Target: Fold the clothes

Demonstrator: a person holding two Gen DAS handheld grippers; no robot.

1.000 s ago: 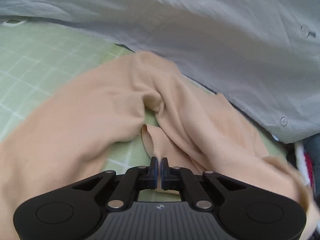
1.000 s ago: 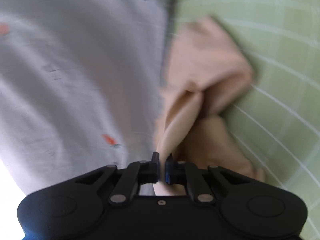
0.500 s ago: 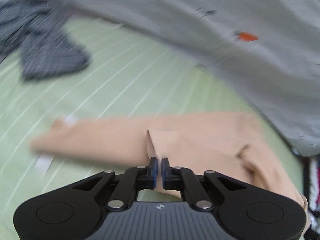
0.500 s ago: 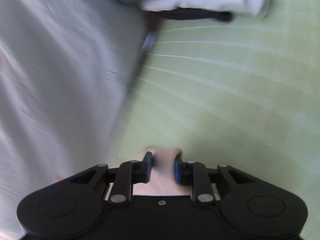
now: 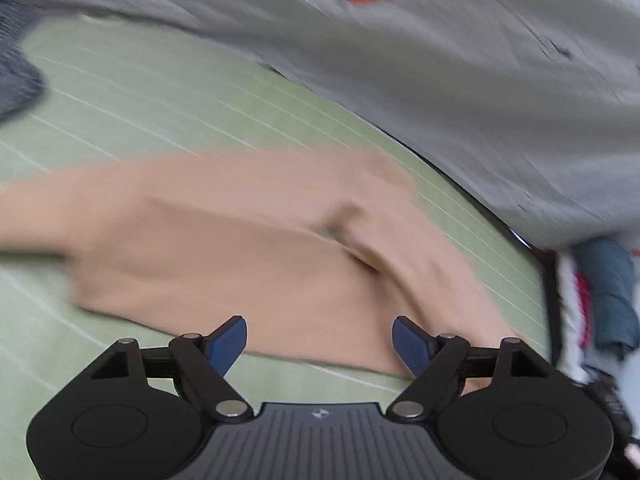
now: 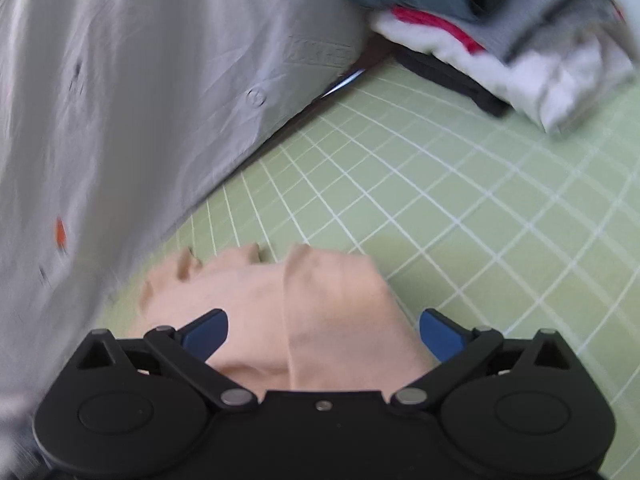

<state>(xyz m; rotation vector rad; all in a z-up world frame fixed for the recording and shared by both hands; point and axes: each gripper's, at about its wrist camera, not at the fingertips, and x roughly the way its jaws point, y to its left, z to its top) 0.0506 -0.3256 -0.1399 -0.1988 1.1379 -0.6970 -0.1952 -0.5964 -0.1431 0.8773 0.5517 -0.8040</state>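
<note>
A beige garment [image 5: 248,248] lies flat on the green gridded mat [image 5: 132,108], stretched left to right with a crease near its right side. My left gripper [image 5: 320,342] hovers open over the garment's near edge, holding nothing. In the right wrist view the same beige garment [image 6: 320,304] shows a folded end lying on the mat [image 6: 460,220]. My right gripper [image 6: 323,330] is open above it, with the cloth loose between the blue fingertips [image 6: 206,330].
A large grey shirt with carrot prints [image 5: 460,72] lies behind the garment and fills the left of the right wrist view [image 6: 120,120]. A pile of folded clothes [image 6: 500,28] sits at the far right. A dark checked cloth [image 5: 16,80] lies at the far left.
Both grippers were shut on the beige garment and carried it outward and down; both have now opened and let it go, and it lies spread on the mat.
</note>
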